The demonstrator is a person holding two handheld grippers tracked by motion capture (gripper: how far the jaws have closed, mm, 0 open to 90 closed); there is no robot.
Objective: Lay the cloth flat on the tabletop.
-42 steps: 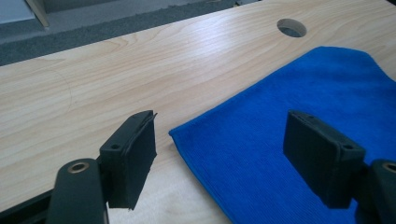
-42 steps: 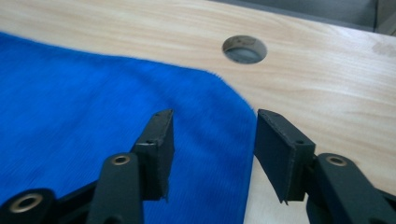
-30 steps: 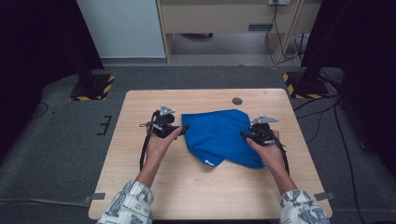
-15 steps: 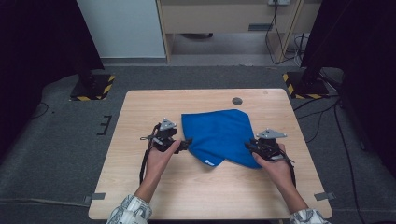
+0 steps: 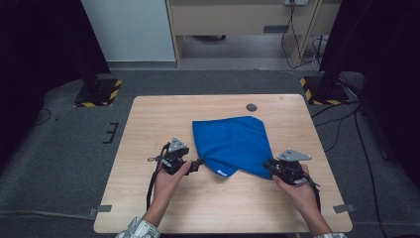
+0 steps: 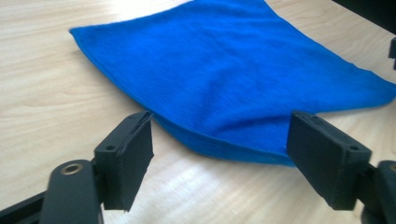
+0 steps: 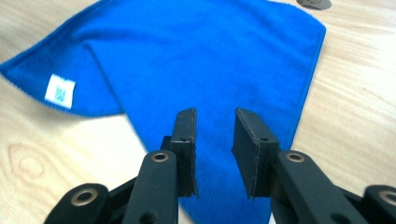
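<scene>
A blue cloth (image 5: 230, 144) lies folded and flat on the wooden table (image 5: 148, 124), with a white label (image 5: 223, 173) at its near fold. My left gripper (image 5: 198, 162) sits low at the cloth's near left corner. In the left gripper view its jaws stand wide open after closing a little, and the cloth's (image 6: 224, 70) folded edge lies just beyond the pads (image 6: 130, 154). My right gripper (image 5: 267, 166) is at the near right corner. Its jaws (image 7: 214, 140) have just been closing to a narrow gap above the cloth (image 7: 201, 60), with nothing pinched; the label (image 7: 60, 90) shows to the left.
A small dark round spot (image 5: 251, 107) sits on the table beyond the cloth. Bare wood lies left of the cloth and along the near edge. Black stands with yellow-striped bases (image 5: 99, 91) (image 5: 322, 89) sit on the floor behind the table.
Both hands have drawn back toward the near edge, from the cloth's sides to its near corners. The right jaws have narrowed. The cloth has settled flatter.
</scene>
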